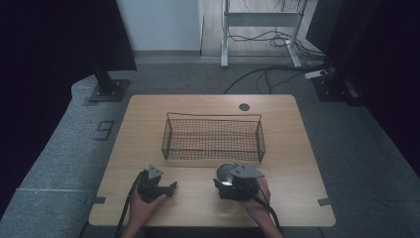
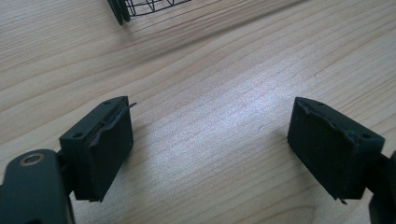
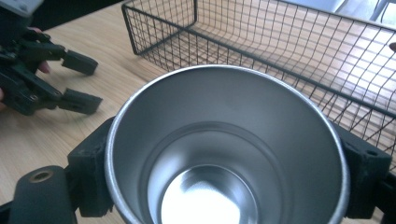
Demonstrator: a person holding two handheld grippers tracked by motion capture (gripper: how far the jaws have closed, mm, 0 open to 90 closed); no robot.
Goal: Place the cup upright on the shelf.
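A shiny metal cup (image 3: pixel 224 149) sits between the jaws of my right gripper (image 3: pixel 224 172), which is shut on its sides; I look straight down into its empty inside. From above, the cup (image 1: pixel 225 173) shows just ahead of the right gripper (image 1: pixel 224 182), near the table's front edge. A black wire basket (image 1: pixel 213 138) stands empty at mid-table, just beyond the cup, and its near wall (image 3: pixel 280 60) runs right behind the cup's rim. My left gripper (image 1: pixel 173 187) rests low at the front left, open, with bare wood between its pads (image 2: pixel 107 144).
The wooden table (image 1: pixel 148 114) has a dark round grommet (image 1: pixel 244 107) near its far edge. A corner of the basket (image 2: pixel 140 9) lies ahead of the left gripper. Stands, cables and a desk frame occupy the floor beyond the table.
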